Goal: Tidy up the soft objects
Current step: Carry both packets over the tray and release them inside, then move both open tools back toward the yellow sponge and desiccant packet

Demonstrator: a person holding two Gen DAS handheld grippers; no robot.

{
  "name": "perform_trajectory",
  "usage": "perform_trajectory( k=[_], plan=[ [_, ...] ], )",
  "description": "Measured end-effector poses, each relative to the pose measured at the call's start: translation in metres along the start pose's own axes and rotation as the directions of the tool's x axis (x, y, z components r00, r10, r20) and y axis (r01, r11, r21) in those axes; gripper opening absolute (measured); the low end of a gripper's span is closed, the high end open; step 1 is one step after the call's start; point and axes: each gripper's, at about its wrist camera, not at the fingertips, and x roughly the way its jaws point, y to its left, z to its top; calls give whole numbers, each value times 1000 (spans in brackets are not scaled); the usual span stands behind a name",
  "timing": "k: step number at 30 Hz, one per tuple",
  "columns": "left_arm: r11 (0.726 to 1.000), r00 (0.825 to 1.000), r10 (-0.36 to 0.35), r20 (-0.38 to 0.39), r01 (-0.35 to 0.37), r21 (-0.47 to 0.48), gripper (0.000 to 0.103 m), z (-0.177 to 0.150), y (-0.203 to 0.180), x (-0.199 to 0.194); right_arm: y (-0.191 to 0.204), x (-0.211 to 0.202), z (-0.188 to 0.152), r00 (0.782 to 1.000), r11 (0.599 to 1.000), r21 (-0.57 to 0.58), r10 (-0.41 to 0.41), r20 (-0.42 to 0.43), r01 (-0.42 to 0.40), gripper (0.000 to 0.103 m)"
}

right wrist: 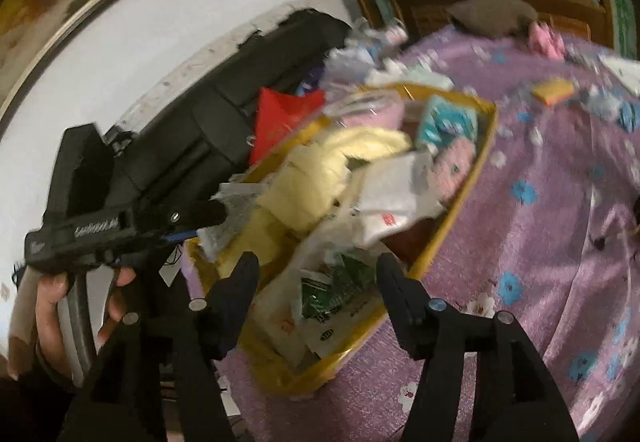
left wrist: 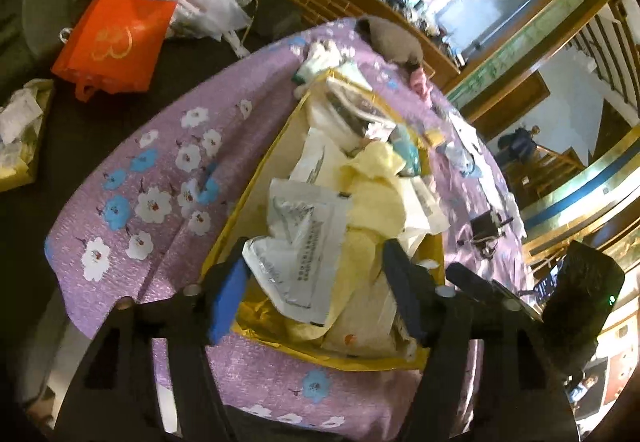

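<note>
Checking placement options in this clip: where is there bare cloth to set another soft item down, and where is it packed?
Free: the purple flowered cloth between the gold box and the orange bag, and the strip on the box's other side. Crowded: the box, heaped with packets and yellow cloth, and the far table edge near the grey cushion.

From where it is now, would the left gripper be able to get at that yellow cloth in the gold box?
Probably yes. The left gripper stands open right over the gold box, and the yellow cloth lies on top of the pile just ahead. Only a white plastic packet lies partly between its fingers and might get caught first.
</note>
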Motion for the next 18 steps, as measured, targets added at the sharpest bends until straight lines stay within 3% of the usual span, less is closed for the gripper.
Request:
perform_trajectory(
  k=[6, 12, 14, 18],
  plan=[
    [993, 995, 66, 69, -72, 96, 71, 0, -28, -11, 4, -13, 1, 1000, 999, -41, 24, 12, -24, 64],
    [990, 987, -86, 133, 69, 126, 74, 6, -59, -22, -16, -36, 8, 997, 999, 1, 38, 71, -38, 64],
    [983, 983, -139, 119, 123, 136, 82, 10, -72, -17, -28, -48, 13, 994, 1000, 16, 23, 105, -25, 64],
    [965, 974, -222, 46, 213, 155, 82, 19, -107, 7, -60, -72, 24, 986, 997, 75, -16, 165, 4, 64]
  ],
)
